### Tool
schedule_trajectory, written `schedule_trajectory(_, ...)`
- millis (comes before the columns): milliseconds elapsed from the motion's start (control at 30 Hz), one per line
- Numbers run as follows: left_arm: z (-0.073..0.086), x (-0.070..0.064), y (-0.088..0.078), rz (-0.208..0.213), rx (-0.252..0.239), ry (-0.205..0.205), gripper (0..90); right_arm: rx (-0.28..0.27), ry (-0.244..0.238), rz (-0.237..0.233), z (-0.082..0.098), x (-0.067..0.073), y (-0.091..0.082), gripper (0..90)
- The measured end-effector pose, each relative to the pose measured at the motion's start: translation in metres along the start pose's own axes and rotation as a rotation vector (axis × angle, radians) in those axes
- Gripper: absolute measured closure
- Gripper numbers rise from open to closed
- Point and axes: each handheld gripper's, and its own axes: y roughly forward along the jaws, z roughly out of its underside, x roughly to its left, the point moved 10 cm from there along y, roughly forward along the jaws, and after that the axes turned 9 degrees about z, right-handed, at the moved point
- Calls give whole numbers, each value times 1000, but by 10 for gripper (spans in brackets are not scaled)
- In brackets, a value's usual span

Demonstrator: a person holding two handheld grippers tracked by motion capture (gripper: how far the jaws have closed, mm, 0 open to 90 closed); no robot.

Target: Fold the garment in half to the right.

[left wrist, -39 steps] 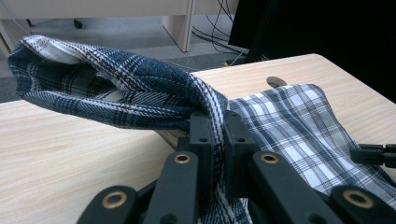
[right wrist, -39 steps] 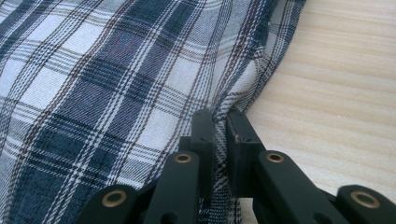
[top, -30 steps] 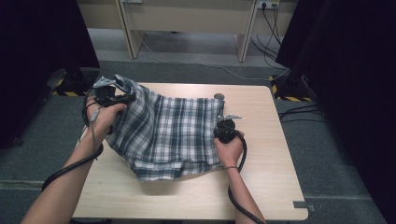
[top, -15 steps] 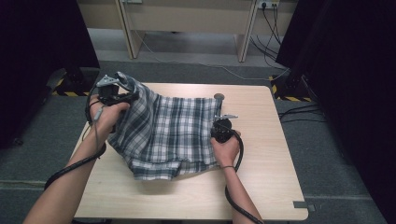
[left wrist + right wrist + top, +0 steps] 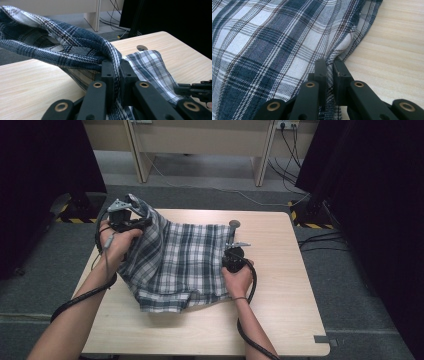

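Note:
A blue and white plaid shirt (image 5: 185, 262) lies spread over the middle of the wooden table (image 5: 295, 285). My left gripper (image 5: 131, 218) is shut on the shirt's far left edge and holds it lifted off the table. In the left gripper view the bunched plaid cloth (image 5: 75, 50) is pinched between the black jaws of that gripper (image 5: 117, 66). My right gripper (image 5: 233, 254) is shut on the shirt's right edge, low by the tabletop. Seen in the right gripper view, a fold of the plaid cloth (image 5: 274, 42) runs between the pads of that gripper (image 5: 330, 65).
A round hole (image 5: 234, 224) sits in the table near its far edge. Bare wood (image 5: 392, 50) lies to the right of the shirt. Black curtains (image 5: 380, 195) stand at both sides, with cables (image 5: 320, 240) on the grey floor.
My left gripper has lifted the shirt's left edge a little higher and farther back. The right gripper has stayed almost in place.

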Motion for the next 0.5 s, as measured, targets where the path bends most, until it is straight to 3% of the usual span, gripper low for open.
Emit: schedule_trajectory(500,-4,-4,3,-9,3,18,840,-2,-10,-18,-2,17,2,837)
